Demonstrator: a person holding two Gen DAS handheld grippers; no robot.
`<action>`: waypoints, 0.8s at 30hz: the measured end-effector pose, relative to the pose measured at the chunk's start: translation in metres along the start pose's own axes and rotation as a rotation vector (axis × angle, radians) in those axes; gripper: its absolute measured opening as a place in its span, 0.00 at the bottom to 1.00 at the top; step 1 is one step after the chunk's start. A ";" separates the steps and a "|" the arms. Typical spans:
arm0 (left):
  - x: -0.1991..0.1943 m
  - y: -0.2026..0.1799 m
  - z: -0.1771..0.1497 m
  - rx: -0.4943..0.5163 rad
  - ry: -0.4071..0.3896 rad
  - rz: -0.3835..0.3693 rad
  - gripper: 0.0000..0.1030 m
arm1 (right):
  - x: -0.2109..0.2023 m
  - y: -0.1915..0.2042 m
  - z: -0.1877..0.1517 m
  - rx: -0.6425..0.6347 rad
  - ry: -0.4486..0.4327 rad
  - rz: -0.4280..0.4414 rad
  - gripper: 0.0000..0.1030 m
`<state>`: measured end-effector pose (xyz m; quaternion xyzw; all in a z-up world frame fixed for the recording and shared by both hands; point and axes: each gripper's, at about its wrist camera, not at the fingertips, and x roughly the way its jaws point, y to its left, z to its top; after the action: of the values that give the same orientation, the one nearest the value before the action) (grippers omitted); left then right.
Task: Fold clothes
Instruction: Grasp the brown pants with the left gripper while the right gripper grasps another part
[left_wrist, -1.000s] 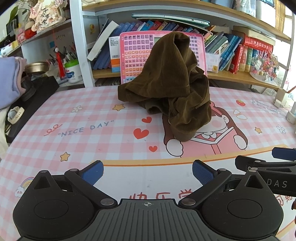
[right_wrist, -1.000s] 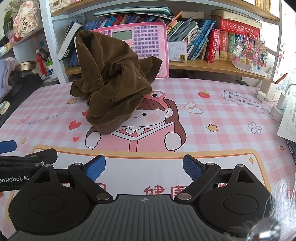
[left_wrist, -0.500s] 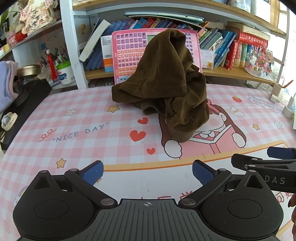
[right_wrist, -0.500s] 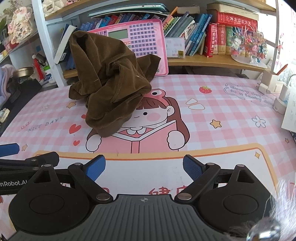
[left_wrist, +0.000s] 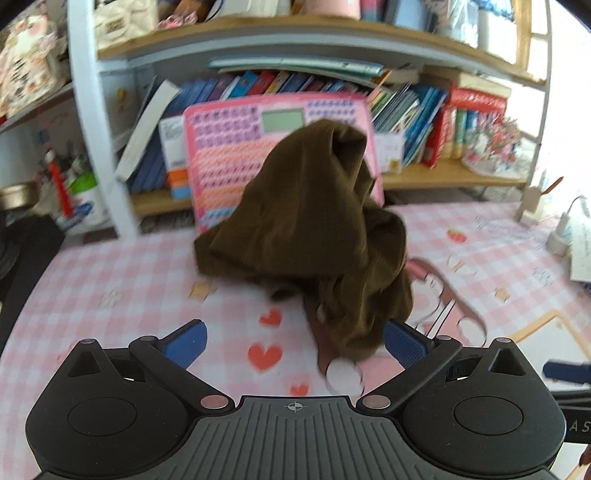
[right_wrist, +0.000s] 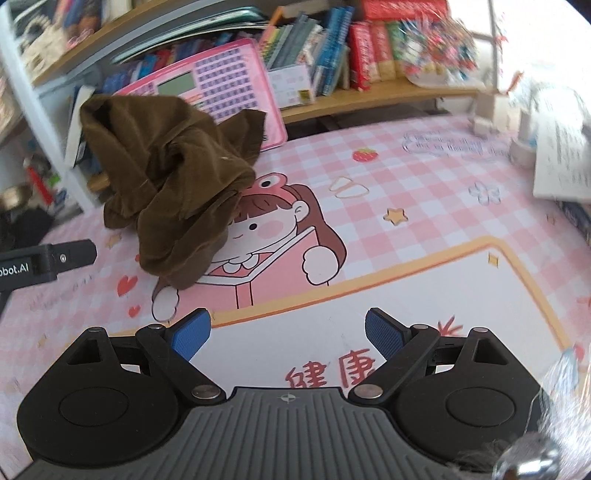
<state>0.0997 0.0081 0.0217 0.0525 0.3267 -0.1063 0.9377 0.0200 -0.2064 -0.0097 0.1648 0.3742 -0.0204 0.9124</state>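
Observation:
A crumpled brown garment (left_wrist: 314, 236) stands in a tall heap on the pink checked table mat (left_wrist: 122, 273), leaning against a pink toy keyboard (left_wrist: 229, 147). My left gripper (left_wrist: 293, 341) is open, just short of the heap's near lower edge, with nothing between its blue pads. In the right wrist view the brown garment (right_wrist: 173, 192) lies ahead and to the left. My right gripper (right_wrist: 288, 334) is open over the white panel of the mat (right_wrist: 406, 206), empty. The left gripper's finger (right_wrist: 48, 258) shows at the left edge there.
A bookshelf (left_wrist: 332, 48) full of books runs behind the table. White paper (right_wrist: 561, 162) and small white items (right_wrist: 491, 110) sit at the right edge. Dark objects (left_wrist: 22, 243) lie at the far left. A white jar (left_wrist: 83, 199) with pens stands on the left shelf.
Both grippers have moved forward towards the garment, so it looks larger. The left one now reaches its near edge. The right view has tilted. Both stay open.

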 end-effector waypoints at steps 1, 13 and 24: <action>0.002 0.001 0.004 0.003 -0.009 -0.012 0.99 | -0.001 -0.002 0.001 0.035 -0.001 0.006 0.88; 0.025 0.007 0.034 0.043 -0.074 -0.085 0.99 | 0.030 -0.017 0.004 0.655 0.089 0.332 0.87; 0.065 0.014 0.069 0.000 -0.062 -0.092 0.08 | 0.064 -0.018 -0.007 1.088 0.149 0.558 0.87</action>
<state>0.1946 -0.0005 0.0352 0.0340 0.2996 -0.1510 0.9414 0.0582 -0.2156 -0.0635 0.6993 0.3158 0.0428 0.6399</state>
